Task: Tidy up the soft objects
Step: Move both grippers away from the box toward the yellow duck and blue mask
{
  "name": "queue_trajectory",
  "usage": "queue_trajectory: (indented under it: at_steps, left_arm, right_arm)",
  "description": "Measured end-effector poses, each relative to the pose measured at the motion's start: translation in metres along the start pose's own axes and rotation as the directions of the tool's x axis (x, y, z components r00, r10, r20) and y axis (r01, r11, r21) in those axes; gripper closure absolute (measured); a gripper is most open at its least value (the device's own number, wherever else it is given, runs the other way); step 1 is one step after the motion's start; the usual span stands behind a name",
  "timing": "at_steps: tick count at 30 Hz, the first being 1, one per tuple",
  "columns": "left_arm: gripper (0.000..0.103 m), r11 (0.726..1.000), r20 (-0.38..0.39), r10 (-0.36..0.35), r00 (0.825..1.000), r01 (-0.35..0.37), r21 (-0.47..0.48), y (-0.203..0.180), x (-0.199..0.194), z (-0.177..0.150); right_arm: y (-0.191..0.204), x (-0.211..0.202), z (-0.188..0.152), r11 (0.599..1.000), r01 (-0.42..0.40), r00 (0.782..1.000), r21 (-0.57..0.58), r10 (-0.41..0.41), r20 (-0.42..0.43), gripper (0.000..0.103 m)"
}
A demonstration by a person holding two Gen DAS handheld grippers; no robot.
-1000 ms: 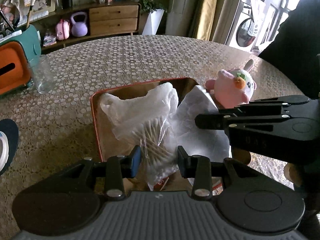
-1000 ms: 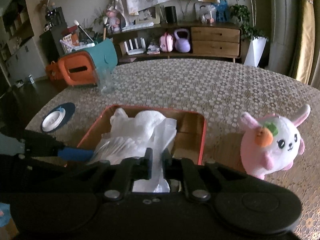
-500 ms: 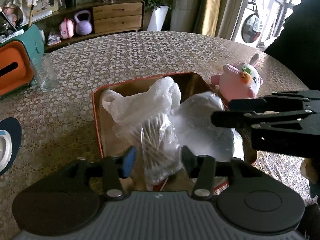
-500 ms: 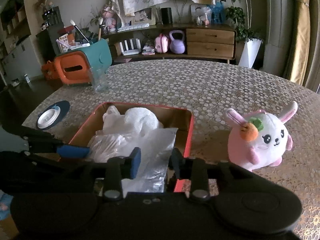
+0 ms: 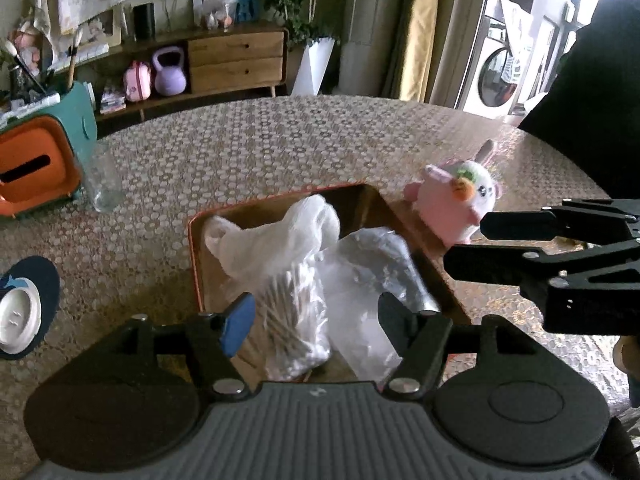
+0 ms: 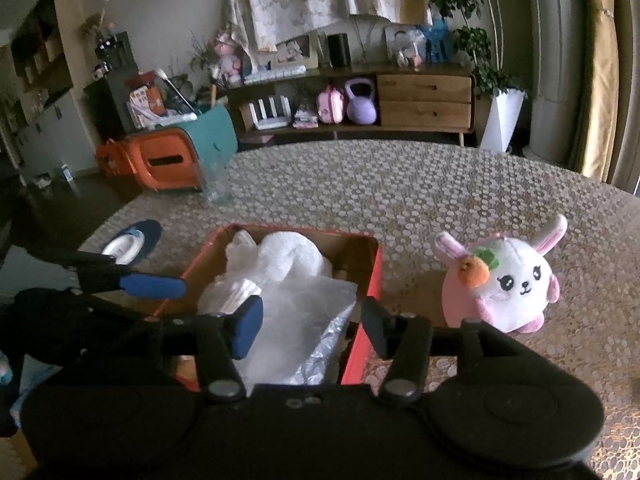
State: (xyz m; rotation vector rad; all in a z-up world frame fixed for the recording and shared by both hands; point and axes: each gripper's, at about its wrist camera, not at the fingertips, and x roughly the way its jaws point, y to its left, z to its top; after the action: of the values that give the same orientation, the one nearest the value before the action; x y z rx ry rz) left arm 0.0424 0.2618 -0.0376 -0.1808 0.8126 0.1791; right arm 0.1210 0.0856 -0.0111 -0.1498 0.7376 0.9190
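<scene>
Resting inside the orange box [image 6: 362, 292] on the bench [image 6: 400, 188] are the plastic bags [image 5: 320, 280]. Both the left gripper [image 5: 312, 316] and right gripper [image 6: 310, 320] hover released above them. The pink bunny plush [image 6: 504, 280] sits beside the box.

Left claw [image 5: 314, 324] body covers the near end of the red-rimmed brown tray [image 5: 194, 264]; near edge not visible. Crumpled clear plastic bag [image 5: 372, 276] is motion-blurred, contents unreadable. Bag of cotton swabs [image 5: 294, 312]: lower part behind claw. Round white dish on dark blue coaster [image 5: 18, 312] cut by left edge. In right wrist view, tray's near right corner sits behind right claw [image 6: 312, 326]; orange tissue box [image 5: 32, 168] cut by frame edge.
</scene>
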Motion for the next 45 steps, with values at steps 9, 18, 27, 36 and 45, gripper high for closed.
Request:
queue_trajectory:
  at_steps: [9, 18, 27, 36, 45]
  left_arm:
    - [0.036, 1.0, 0.055, -0.029, 0.998, 0.028, 0.013, -0.029, -0.033, 0.009]
    - [0.036, 0.995, 0.13, -0.083, 0.988, 0.076, 0.057, -0.079, -0.063, 0.02]
    - [0.025, 0.986, 0.144, -0.157, 0.977, 0.146, 0.084, -0.134, -0.066, 0.024]
    - [0.024, 0.971, 0.133, -0.228, 0.965, 0.215, 0.105, -0.182, -0.049, 0.028]
    - [0.019, 0.951, 0.117, -0.291, 0.949, 0.274, 0.142, -0.229, -0.026, 0.033]
  right_arm:
    - [-0.004, -0.05, -0.003, 1.0, -0.021, 0.998, -0.003, 0.021, 0.055, 0.042]
    - [-0.02, -0.102, -0.013, 1.0, -0.003, 0.992, 0.011, 0.002, 0.124, 0.034]
    - [-0.049, -0.146, -0.03, 0.997, 0.058, 0.985, 0.042, -0.064, 0.158, 0.026]
    - [-0.089, -0.185, -0.05, 0.986, 0.144, 0.969, 0.086, -0.158, 0.19, 0.018]
    - [-0.142, -0.215, -0.079, 0.961, 0.228, 0.949, 0.155, -0.255, 0.188, 0.015]
